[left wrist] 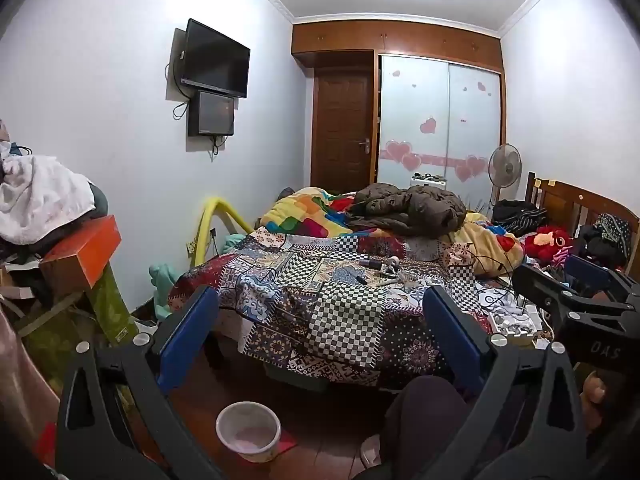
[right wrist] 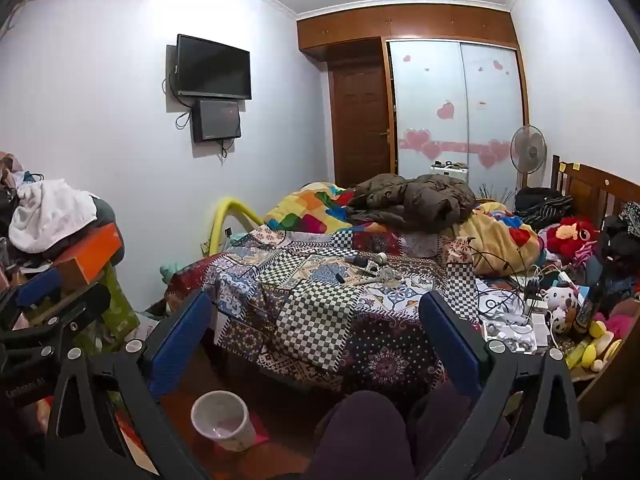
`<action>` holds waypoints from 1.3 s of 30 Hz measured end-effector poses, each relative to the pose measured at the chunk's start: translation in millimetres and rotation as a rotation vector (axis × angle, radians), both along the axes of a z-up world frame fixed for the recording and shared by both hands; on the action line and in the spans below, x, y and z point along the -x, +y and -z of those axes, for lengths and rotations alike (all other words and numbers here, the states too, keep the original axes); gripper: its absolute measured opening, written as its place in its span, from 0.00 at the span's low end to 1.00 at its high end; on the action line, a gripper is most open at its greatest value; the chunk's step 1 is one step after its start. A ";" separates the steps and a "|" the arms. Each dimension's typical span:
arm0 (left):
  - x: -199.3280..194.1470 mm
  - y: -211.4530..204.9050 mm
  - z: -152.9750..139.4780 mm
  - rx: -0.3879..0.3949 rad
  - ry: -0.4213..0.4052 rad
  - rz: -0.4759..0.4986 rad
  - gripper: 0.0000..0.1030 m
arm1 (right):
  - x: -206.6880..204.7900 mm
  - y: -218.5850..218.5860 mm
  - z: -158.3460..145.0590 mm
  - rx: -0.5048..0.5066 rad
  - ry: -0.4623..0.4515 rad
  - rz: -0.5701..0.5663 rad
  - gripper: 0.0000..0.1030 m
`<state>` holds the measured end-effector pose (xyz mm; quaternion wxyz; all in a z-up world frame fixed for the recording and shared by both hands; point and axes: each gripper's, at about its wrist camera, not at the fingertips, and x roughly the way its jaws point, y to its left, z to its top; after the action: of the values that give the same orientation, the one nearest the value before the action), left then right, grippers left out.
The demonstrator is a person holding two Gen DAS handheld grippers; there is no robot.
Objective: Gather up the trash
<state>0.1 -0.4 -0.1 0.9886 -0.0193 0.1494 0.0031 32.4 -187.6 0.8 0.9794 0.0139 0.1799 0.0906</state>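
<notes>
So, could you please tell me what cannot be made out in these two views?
- Small items on the bed: too small to identify, both views.
- White bin contents: unclear, blurred.
- Floor under the bed: hidden by the patterned quilt.
- Clutter by the headboard: tangled, partly cut off.

Right gripper (right wrist: 316, 328) held wide apart over a cluttered bedroom.

Its blue fingers (right wrist: 182, 336) framed the patchwork bedspread (right wrist: 320, 300); a white bin (right wrist: 222, 420) stood on the near floor at left, holding nothing, as far as could be seen. The left gripper (right wrist: 52, 304) showed at far left.
</notes>
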 end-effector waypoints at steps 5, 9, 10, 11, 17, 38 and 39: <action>-0.4 -3.2 0.8 -0.004 0.000 -0.002 1.00 | 0.2 0.2 -0.1 0.000 -0.001 0.000 1.00; -0.2 -1.9 2.2 -0.004 -0.004 -0.003 1.00 | 0.4 0.3 0.7 -0.001 -0.002 0.002 1.00; -0.5 -2.2 2.7 -0.003 -0.005 -0.003 1.00 | 0.4 0.3 0.6 0.000 -0.002 0.002 1.00; -1.2 -5.9 2.1 -0.007 -0.005 -0.004 1.00 | 0.6 0.1 1.0 0.000 -0.002 0.002 1.00; -5.3 -8.2 3.2 -0.007 -0.005 -0.005 1.00 | 2.6 2.9 0.4 0.005 -0.006 -0.001 1.00; 3.3 0.6 -2.8 -0.004 -0.023 -0.004 1.00 | -1.2 -0.4 -5.7 -0.004 -0.009 0.009 1.00; 3.6 0.3 -3.3 -0.003 -0.025 -0.004 1.00 | -1.3 -0.5 -5.8 -0.003 -0.010 0.008 1.00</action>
<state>-3.5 -0.1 3.2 0.9904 -0.0181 0.1369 0.0049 33.7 -188.1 6.6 0.9807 0.0157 0.1746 0.0869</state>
